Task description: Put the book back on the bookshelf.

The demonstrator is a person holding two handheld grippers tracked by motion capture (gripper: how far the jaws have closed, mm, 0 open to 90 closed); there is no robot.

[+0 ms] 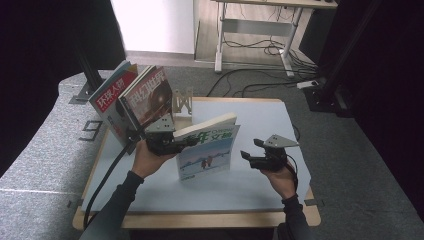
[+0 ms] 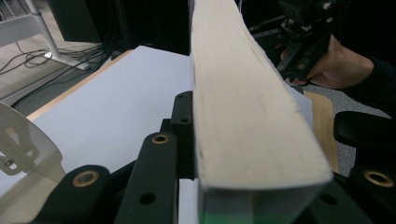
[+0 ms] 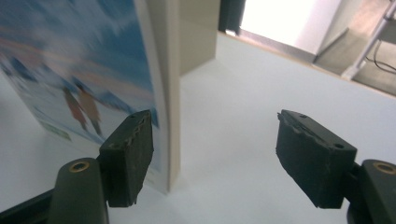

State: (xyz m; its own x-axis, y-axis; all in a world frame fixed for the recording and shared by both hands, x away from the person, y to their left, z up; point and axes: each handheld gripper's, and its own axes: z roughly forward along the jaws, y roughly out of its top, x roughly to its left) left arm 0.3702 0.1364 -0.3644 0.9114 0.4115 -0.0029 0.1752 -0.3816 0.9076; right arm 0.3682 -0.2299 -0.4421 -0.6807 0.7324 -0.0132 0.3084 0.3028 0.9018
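- Far left, two magazines (image 1: pixel 134 97) lean on the metal bookend (image 1: pixel 182 102); I read "环球人物" on the red cover.
- My left gripper (image 1: pixel 186 142) pinches the blue-covered book (image 1: pixel 207 150), upright on the white table (image 1: pixel 260 120), spine edge leftward, long axis vertical.
- My right gripper (image 1: pixel 250 149) is spread, just beside the book, not pressing.

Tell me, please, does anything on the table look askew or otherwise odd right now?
Nothing is spilled or damaged. The blue-covered book stands upright mid-table, clamped at its top corner by the left claw, its page block slightly bowed. Two magazines lean tilted against the metal bookend. The right claw is open beside the book.
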